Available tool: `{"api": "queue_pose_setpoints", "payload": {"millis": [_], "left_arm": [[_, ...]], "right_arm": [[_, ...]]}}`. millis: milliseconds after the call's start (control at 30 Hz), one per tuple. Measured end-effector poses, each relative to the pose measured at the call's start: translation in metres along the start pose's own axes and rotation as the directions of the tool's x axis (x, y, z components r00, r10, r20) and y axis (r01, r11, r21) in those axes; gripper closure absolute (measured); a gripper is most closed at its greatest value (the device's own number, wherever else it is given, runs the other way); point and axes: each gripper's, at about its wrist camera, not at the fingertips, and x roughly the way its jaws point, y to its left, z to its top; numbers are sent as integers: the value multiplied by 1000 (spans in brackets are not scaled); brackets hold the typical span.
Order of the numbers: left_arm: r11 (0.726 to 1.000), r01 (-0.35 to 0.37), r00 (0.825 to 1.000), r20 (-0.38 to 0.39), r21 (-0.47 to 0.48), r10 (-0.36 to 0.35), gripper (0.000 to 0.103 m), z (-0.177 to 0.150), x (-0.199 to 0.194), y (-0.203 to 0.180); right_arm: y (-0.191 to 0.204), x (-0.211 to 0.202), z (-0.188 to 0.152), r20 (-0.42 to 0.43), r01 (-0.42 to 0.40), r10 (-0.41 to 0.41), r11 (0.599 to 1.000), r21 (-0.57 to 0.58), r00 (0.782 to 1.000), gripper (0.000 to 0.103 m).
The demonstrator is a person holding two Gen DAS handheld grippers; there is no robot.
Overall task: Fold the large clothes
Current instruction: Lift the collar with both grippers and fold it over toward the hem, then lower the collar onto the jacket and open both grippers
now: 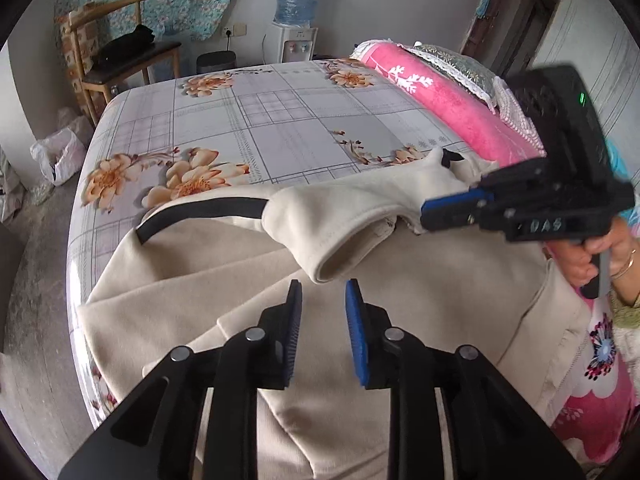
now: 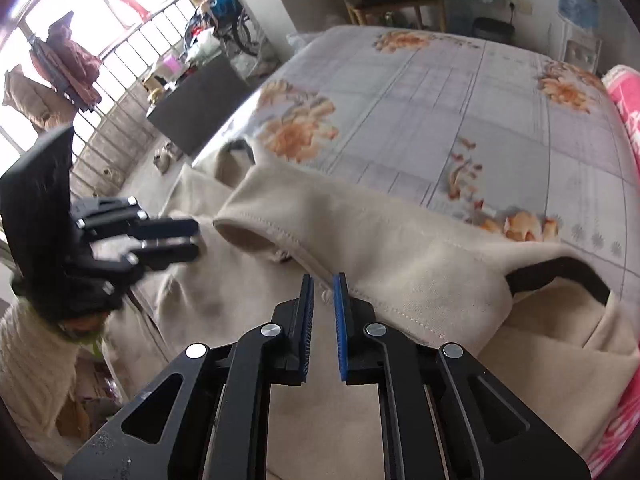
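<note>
A large cream garment (image 1: pixel 224 280) with a black collar band (image 1: pixel 208 210) lies spread over the near end of the bed. Its sleeve (image 1: pixel 344 208) is folded across the body, cuff opening (image 1: pixel 348 258) facing me. My left gripper (image 1: pixel 323 292) hovers just short of that cuff, jaws apart with nothing between them; the right wrist view shows it at the left (image 2: pixel 197 239). My right gripper (image 2: pixel 324 280) is shut on the sleeve's (image 2: pixel 400 264) seam edge, a small pinch of cream cloth between the blue pads. In the left wrist view the right gripper (image 1: pixel 425 212) bites the sleeve from the right.
The bed sheet (image 1: pixel 280 128) is grey plaid with orange flowers. A rolled pink blanket (image 1: pixel 448 104) and a pillow (image 1: pixel 460 64) lie along its right side. A wooden chair (image 1: pixel 120 60), a water dispenser (image 1: pixel 294 36) and plastic bags (image 1: pixel 60 152) stand beyond. A person's hand (image 1: pixel 600 256) holds the right gripper.
</note>
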Motion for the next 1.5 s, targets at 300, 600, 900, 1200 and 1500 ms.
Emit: {"api": "queue_pose_setpoints", "payload": {"millis": [300, 600, 900, 1200, 1500], "left_arm": [[982, 113, 982, 169, -151, -87, 81, 37, -20, 12], [990, 41, 999, -16, -133, -43, 81, 71, 62, -5], [986, 110, 989, -87, -127, -121, 84, 28, 73, -7], [975, 212, 977, 43, -70, -210, 84, 25, 32, -4], [983, 35, 995, -91, -178, -52, 84, 31, 77, 0]], "right_arm": [[10, 20, -33, -74, 73, -79, 994, -78, 994, 94], [6, -59, -22, 139, -113, 125, 989, -93, 982, 85], [-38, -29, 21, 121, 12, -20, 997, 73, 992, 78], [-19, 17, -21, 51, 92, -91, 996, -22, 995, 79], [-8, 11, -32, 36, 169, -167, 983, -66, 985, 79]]}}
